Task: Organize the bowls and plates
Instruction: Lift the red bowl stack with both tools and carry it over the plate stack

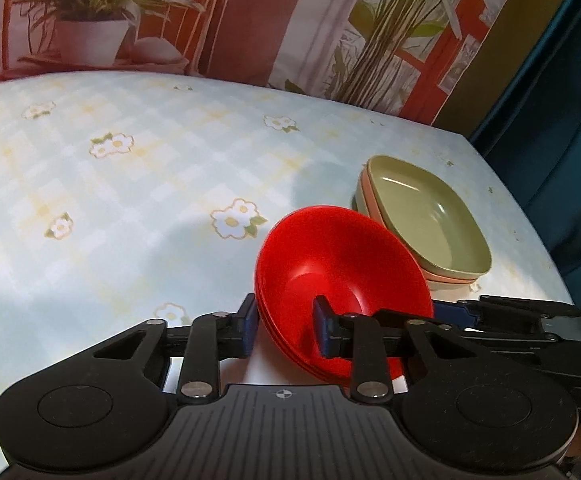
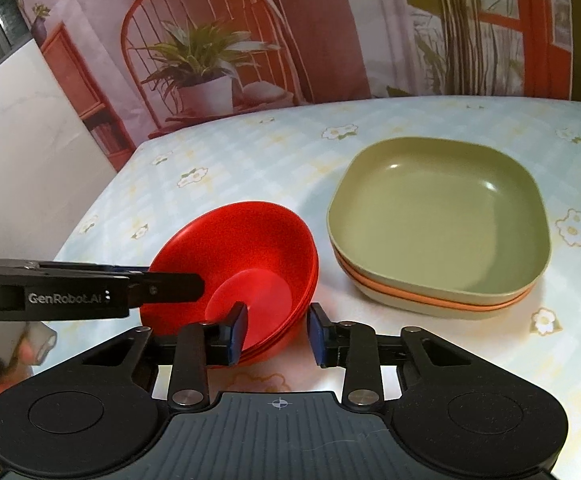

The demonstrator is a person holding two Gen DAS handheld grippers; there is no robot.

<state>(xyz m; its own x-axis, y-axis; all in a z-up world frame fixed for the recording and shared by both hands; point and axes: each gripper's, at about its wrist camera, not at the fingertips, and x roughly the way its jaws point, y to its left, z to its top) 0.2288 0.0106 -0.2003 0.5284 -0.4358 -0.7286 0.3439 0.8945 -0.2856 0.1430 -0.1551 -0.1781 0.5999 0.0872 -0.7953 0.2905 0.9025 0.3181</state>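
Note:
A stack of red bowls (image 1: pixel 342 264) sits tilted on the flowered tablecloth; it also shows in the right wrist view (image 2: pixel 242 256). My left gripper (image 1: pixel 286 330) straddles its near rim, one pad inside and one outside, with a visible gap. My right gripper (image 2: pixel 276 334) straddles the opposite rim the same way, jaws apart. A stack of square plates, green on top (image 1: pixel 430 220), rests flat to the right of the bowls, also in the right wrist view (image 2: pixel 438 220). The left gripper's arm (image 2: pixel 90 290) reaches over the bowls.
The table (image 1: pixel 130 200) has a far edge against a printed backdrop with a chair and plants (image 2: pixel 210 60). A blue curtain (image 1: pixel 562 120) hangs at the right. The table's left edge (image 2: pixel 102 208) drops off beside a white wall.

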